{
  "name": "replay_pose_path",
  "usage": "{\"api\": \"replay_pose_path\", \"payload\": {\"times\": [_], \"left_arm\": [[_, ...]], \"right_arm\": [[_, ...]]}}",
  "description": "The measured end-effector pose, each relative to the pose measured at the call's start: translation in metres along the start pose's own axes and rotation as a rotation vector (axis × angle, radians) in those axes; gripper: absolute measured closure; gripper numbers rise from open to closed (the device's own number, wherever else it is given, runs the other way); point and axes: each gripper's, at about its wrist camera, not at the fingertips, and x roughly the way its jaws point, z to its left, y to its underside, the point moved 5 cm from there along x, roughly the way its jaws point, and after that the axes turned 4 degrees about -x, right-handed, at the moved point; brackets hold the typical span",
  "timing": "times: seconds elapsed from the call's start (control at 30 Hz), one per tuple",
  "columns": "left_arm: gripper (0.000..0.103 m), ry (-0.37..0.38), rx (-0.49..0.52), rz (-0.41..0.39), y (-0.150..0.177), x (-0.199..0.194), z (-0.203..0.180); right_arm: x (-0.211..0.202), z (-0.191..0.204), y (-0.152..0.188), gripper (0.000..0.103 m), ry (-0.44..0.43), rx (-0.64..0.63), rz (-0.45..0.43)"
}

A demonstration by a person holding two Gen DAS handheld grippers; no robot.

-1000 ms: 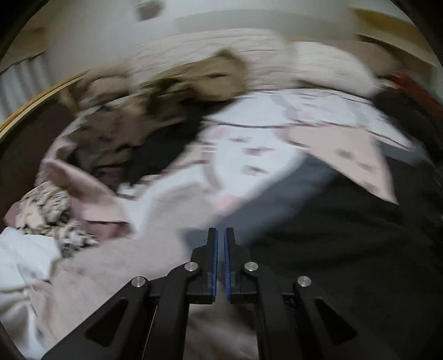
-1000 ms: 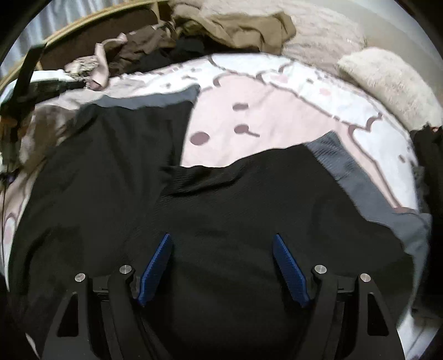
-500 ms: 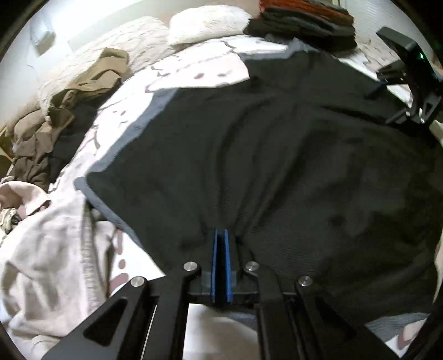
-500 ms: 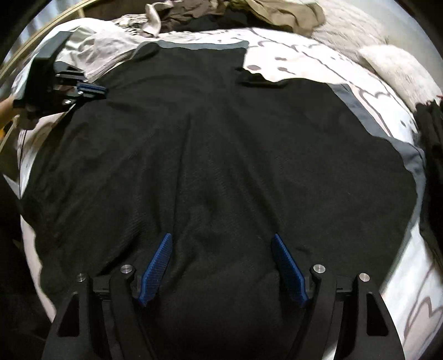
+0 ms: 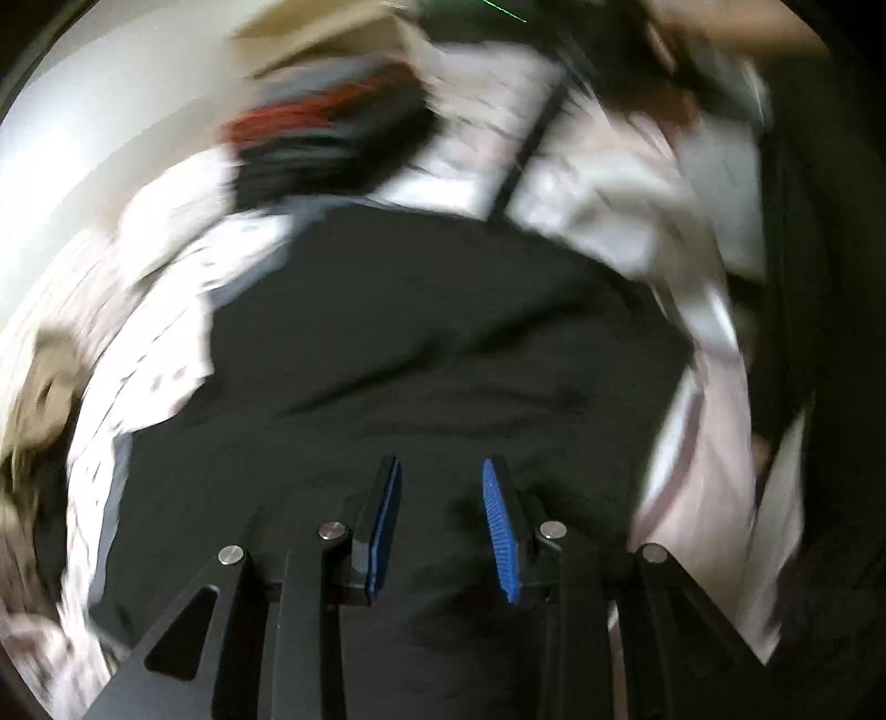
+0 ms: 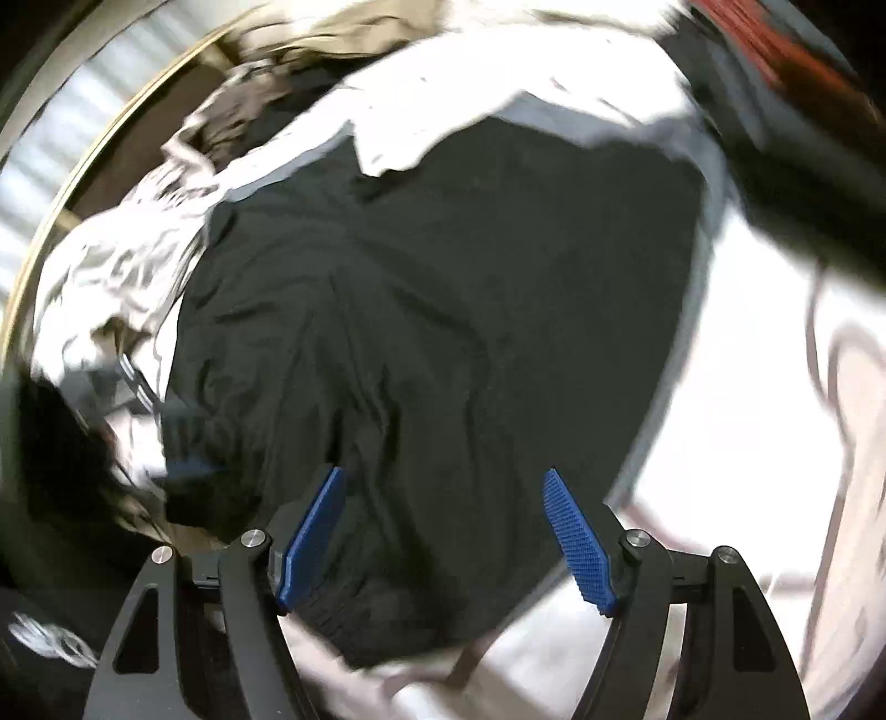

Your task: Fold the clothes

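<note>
My left claw (image 5: pixel 440 523) had just been opening, its blue pads apart with nothing pinched between them, above the black garment (image 5: pixel 421 343) that lay spread flat on the pale patterned bedsheet (image 5: pixel 166 343). My right claw (image 6: pixel 443 531) stood wide apart, empty, over that garment's near edge.

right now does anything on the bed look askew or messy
Yes. The black garment lies spread but creased, its near hem bunched. Unfolded clothes sit heaped at the bed's far edge. Both views are motion-blurred, so finer detail is unclear.
</note>
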Motion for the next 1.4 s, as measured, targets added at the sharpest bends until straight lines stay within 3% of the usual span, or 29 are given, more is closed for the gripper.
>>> {"api": "replay_pose_path", "payload": {"times": [0.07,0.1,0.23,0.4,0.47,0.53,0.6,0.63,0.73,0.77,0.93,1.13,1.2,1.27,1.33,1.4], "left_arm": [[0.073,-0.019,0.059,0.038,0.013,0.02,-0.013],[0.073,-0.042,0.078,0.012,0.018,0.021,-0.016],[0.073,-0.058,0.021,-0.022,0.016,0.013,-0.011],[0.071,-0.139,0.094,-0.149,-0.004,-0.014,-0.024],[0.049,-0.134,0.145,-0.207,-0.015,-0.025,-0.039],[0.042,-0.109,0.201,-0.275,-0.026,-0.034,-0.058],[0.042,-0.091,0.269,-0.303,-0.035,-0.035,-0.081],[0.042,-0.085,0.298,-0.302,-0.036,-0.034,-0.089],[0.042,-0.088,0.365,-0.29,-0.035,-0.026,-0.112],[0.042,-0.097,0.374,-0.281,-0.036,-0.021,-0.113],[0.042,-0.178,0.353,-0.251,-0.05,0.002,-0.105],[0.042,-0.218,0.226,-0.217,-0.081,0.016,-0.082],[0.043,-0.212,0.185,-0.199,-0.088,0.019,-0.075],[0.064,-0.202,0.157,-0.182,-0.093,0.022,-0.07],[0.076,-0.193,0.148,-0.168,-0.094,0.026,-0.066],[0.078,-0.18,0.145,-0.159,-0.094,0.027,-0.065]], "right_arm": [[-0.002,-0.001,0.014,0.029,0.001,0.062,0.049],[-0.004,0.0,0.021,0.029,-0.014,0.097,0.062],[0.0,0.001,0.051,0.029,-0.107,0.25,0.129],[0.014,0.004,0.081,0.03,-0.251,0.41,0.225],[0.021,0.006,0.083,0.037,-0.267,0.413,0.247],[0.03,0.006,0.084,0.041,-0.258,0.404,0.268],[0.039,0.004,0.086,0.05,-0.245,0.402,0.286],[0.043,0.003,0.087,0.06,-0.239,0.404,0.293],[0.043,0.001,0.087,0.082,-0.248,0.414,0.282],[0.04,0.003,0.085,0.084,-0.255,0.406,0.269],[0.014,0.018,0.07,0.086,-0.312,0.347,0.165],[-0.002,0.026,0.056,0.086,-0.395,0.377,0.092],[-0.004,0.024,0.055,0.086,-0.412,0.392,0.091],[-0.003,0.025,0.055,0.086,-0.43,0.405,0.095],[-0.002,0.025,0.056,0.086,-0.437,0.415,0.102],[-0.003,0.022,0.058,0.086,-0.445,0.428,0.109]]}}
